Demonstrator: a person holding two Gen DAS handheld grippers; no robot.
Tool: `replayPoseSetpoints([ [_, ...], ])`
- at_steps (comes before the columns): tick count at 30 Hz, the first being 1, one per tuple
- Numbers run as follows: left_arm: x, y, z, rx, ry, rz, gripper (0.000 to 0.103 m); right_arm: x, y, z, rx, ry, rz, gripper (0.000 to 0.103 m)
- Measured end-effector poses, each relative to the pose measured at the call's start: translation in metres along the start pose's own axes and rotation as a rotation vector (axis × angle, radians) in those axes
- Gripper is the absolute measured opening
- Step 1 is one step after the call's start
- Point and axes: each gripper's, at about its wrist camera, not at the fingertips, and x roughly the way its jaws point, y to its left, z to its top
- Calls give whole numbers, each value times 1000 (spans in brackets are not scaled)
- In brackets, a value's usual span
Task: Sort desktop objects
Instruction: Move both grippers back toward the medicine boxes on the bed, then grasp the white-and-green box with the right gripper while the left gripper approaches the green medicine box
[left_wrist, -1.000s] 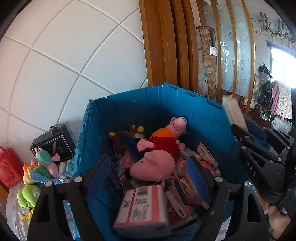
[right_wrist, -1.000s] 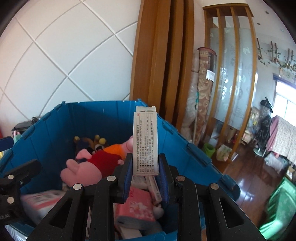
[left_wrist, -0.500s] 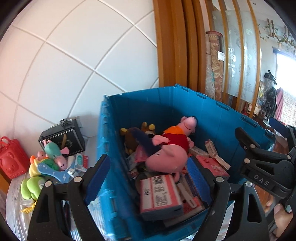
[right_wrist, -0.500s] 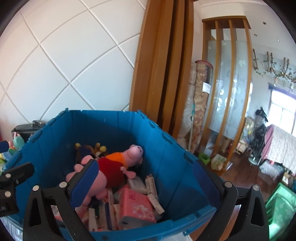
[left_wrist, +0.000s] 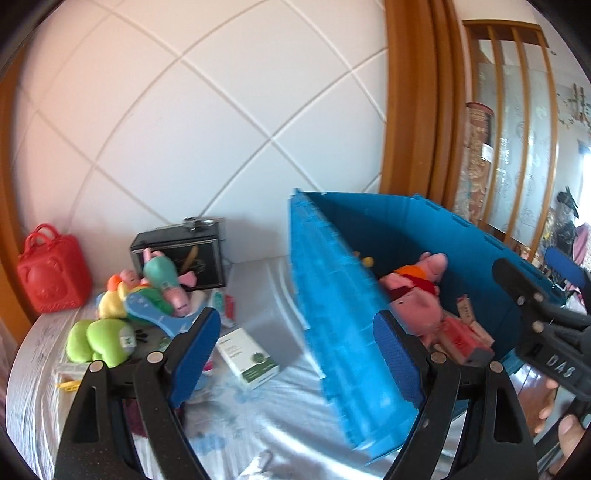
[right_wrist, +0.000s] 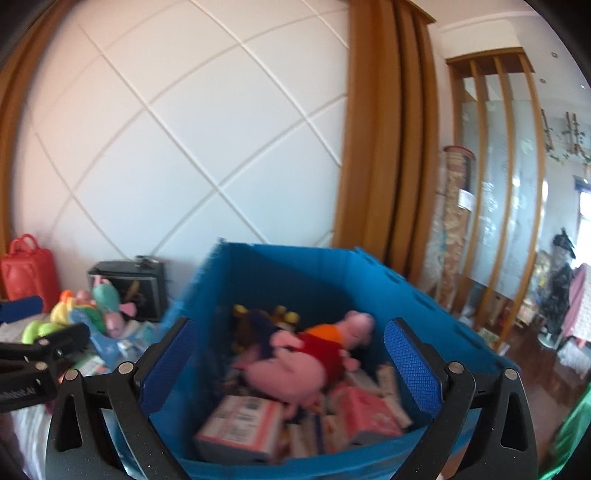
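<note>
Released from my right gripper (right_wrist: 291, 365), the tall printed carton is gone; its jaws have just been opening and stand wide, empty, over the blue crate (right_wrist: 424, 295). My left gripper (left_wrist: 297, 347), likewise agape and empty, has swung left of the crate toward the white-and-green box (left_wrist: 248, 355), probably next; beyond it lie plush toys (left_wrist: 147, 295).
</note>
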Motion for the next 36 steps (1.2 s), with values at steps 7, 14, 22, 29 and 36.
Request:
replayPoseSetpoints([
  [7,-10,83,-19,-67,28,97,85,-16,74,14,-33,-47,158,103],
  [14,0,178,-46,-134,122,215,85,-2,157,13,-87,7,321,103],
  [22,51,243,-87,-155,285,275,85,59,220,-26,-147,203,377,103],
  [29,121,259,-117,-95,432,237,85,126,246,-77,-183,399,393,103],
  [36,200,263,-127,-52,550,169,85,210,251,-125,-184,600,352,103],
])
